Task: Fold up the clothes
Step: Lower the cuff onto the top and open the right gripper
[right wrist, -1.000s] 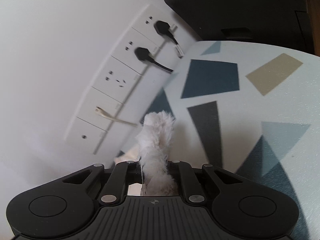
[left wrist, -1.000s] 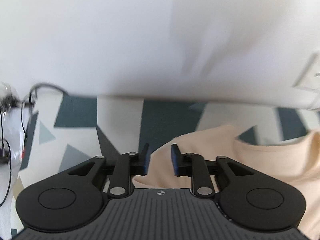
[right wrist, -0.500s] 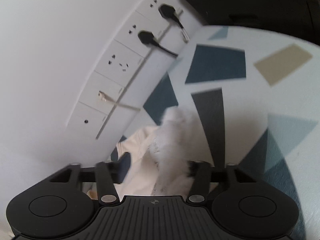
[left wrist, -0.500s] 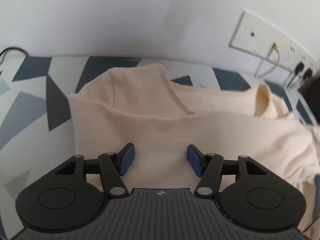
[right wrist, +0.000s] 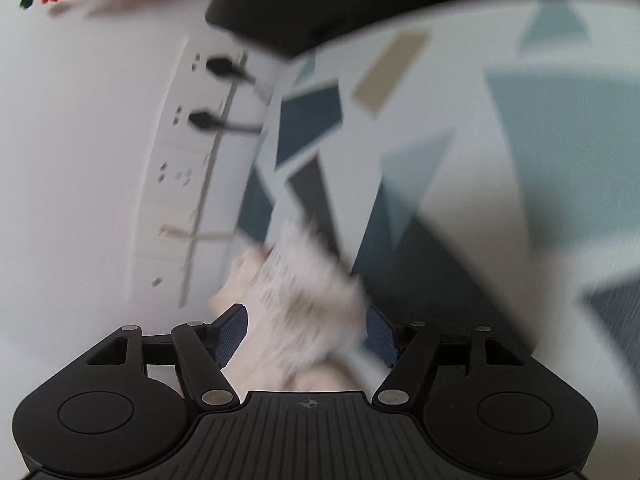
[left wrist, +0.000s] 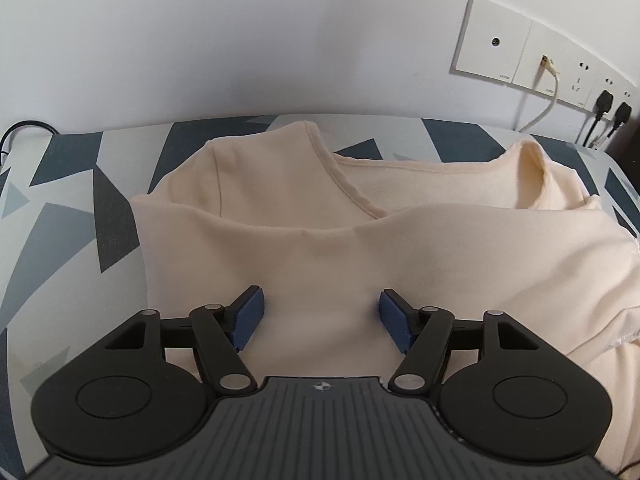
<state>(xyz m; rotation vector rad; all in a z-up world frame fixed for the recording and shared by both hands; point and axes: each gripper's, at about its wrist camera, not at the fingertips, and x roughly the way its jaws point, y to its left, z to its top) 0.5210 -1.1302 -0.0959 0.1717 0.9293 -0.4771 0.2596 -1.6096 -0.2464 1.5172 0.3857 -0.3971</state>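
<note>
Our left gripper hangs with its blue pads spread wide over the cream garment, holding nothing. The garment lies on the patterned table, its far part close to the back edge under the wall sockets. A lower layer has been brought up over the body, so a fold line runs across from the left edge toward the right, with the neckline showing beyond it.

Our right gripper is also spread wide. In its blurred view a fluffy white edge of the cloth lies between the pads, but they do not pinch it. This end of the garment sits near the back edge of the table, by the plugs.

We judge that a fold across the body has been laid and both grippers have let go. Whether more folds are to come we cannot tell from this.

To do this step well, we should draw both grippers clear without snagging the top layer, since the soft cloth would drag and spoil the crease. The right end looks bunched and ragged, so it would want flattening. We should check that the folded edge lies straight and parallel to the table's back edge.
</note>
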